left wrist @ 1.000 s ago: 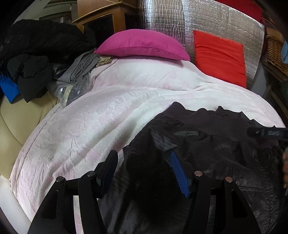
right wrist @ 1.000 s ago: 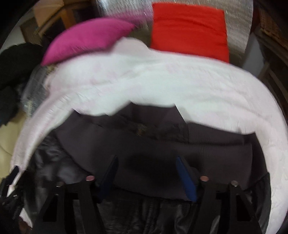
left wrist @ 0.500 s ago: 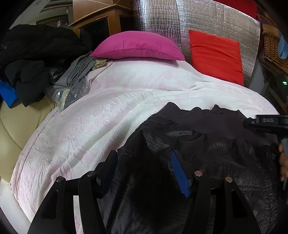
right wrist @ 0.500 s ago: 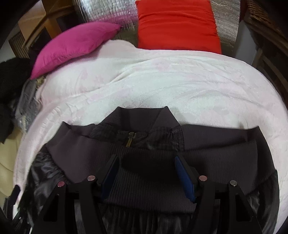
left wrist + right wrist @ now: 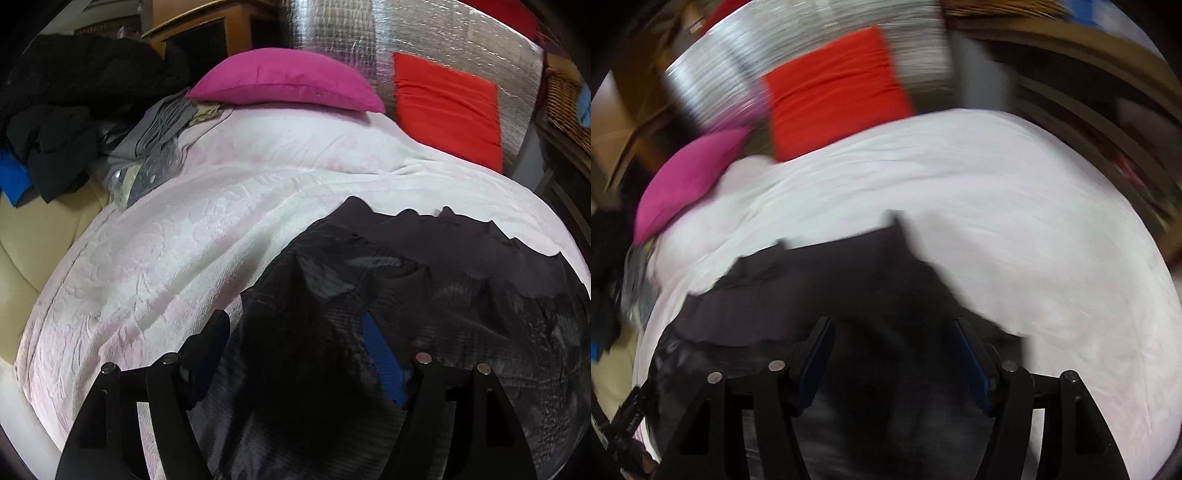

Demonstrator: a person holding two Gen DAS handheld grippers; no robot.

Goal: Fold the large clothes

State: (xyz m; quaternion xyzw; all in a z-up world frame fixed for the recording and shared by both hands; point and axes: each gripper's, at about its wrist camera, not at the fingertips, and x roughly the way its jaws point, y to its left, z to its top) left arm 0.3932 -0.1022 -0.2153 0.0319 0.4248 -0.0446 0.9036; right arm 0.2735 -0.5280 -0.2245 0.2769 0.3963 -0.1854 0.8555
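In the left wrist view, a dark, shiny black jacket with a dull grey ribbed hem lies spread on a pale pink-white textured bedspread, filling the lower right of the picture. The left gripper hangs over the jacket's near left part. Its jaws are opening and stand well apart, with the black fabric lying beneath and between them; the pads do not press on it. The left finger sits at the jacket's left edge, where it meets the bedspread, and the blue-padded right finger is over the cloth. The ribbed hem runs along the far side of the jacket, well beyond the fingertips. Farther back, a magenta cushion and a flat red cushion lean against a silver quilted foil panel. A heap of dark and grey clothes is piled at the left edge of the bed.

The right wrist view is smeared by motion. The right gripper is over the jacket's ribbed grey band, with its jaws opening and wide apart. The cloth lies below the gap, not clamped. The jacket's right edge ends just beyond the right finger, and bare bedspread lies past it. The magenta cushion and red cushion appear beyond.
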